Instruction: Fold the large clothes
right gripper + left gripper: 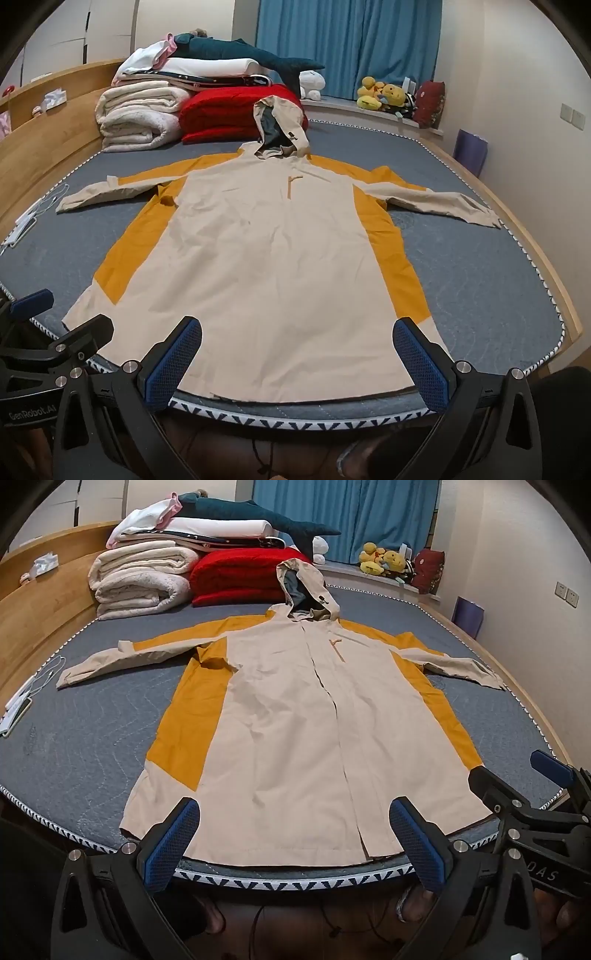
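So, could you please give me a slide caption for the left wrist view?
Open left gripper above the hem of a beige-and-mustard hooded coat spread flat on the bed.
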Action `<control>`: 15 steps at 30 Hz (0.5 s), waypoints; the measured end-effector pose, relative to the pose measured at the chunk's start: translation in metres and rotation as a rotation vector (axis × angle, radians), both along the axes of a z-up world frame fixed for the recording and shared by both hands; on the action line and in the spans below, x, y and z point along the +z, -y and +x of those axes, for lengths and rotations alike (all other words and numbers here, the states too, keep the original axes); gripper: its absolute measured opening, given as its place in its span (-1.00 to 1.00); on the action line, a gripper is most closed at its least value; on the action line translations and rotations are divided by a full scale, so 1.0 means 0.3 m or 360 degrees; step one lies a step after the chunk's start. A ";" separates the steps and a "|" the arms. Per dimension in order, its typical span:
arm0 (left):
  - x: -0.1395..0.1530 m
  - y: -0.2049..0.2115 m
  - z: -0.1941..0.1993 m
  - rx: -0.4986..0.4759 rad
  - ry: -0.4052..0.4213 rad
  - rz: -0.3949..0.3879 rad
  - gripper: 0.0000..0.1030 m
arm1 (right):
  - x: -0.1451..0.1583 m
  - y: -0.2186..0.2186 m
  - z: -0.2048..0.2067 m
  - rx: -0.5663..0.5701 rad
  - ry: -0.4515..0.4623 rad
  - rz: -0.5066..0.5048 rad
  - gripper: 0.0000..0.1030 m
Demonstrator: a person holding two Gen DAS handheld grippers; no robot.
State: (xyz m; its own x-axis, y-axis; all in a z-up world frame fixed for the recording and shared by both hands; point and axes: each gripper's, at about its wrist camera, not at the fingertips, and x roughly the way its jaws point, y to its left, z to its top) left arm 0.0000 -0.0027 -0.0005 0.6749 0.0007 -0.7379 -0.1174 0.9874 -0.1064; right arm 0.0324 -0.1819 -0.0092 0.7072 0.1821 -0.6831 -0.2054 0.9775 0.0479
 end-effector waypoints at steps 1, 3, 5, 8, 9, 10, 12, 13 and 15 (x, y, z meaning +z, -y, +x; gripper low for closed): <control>-0.001 0.002 -0.001 0.0001 0.0001 0.0002 0.99 | 0.000 0.001 0.001 0.0001 -0.0002 0.0002 0.99; 0.000 0.003 0.000 0.0001 0.0000 0.0000 0.99 | 0.000 0.001 0.000 0.0003 -0.0004 0.0006 0.99; -0.002 0.003 -0.001 0.0000 0.0007 0.0007 0.99 | 0.000 -0.002 -0.001 0.0004 -0.0001 0.0003 0.99; -0.002 0.007 0.000 0.0002 0.0007 0.0008 0.99 | 0.000 -0.001 0.000 0.0000 0.0004 -0.0009 0.99; -0.001 -0.001 -0.001 -0.0002 0.0003 0.0005 0.99 | -0.002 0.001 0.000 0.0000 0.0005 -0.0007 0.99; -0.001 0.000 0.000 -0.0002 0.0002 0.0005 0.99 | -0.001 0.001 0.001 0.0000 0.0002 -0.0007 0.99; 0.000 0.002 0.000 -0.0001 0.0002 0.0007 0.99 | 0.000 0.001 0.000 0.0000 0.0004 -0.0008 0.98; -0.001 -0.001 -0.001 -0.0002 0.0005 0.0007 0.99 | 0.000 0.001 0.000 0.0001 0.0005 -0.0009 0.98; -0.001 -0.003 0.000 -0.0002 0.0005 0.0005 0.99 | 0.000 0.003 0.001 0.0001 0.0003 -0.0008 0.97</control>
State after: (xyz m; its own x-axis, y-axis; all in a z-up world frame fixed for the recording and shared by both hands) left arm -0.0001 -0.0019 -0.0009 0.6771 0.0022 -0.7359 -0.1156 0.9879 -0.1034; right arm 0.0327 -0.1826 -0.0090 0.7084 0.1791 -0.6827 -0.2058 0.9776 0.0429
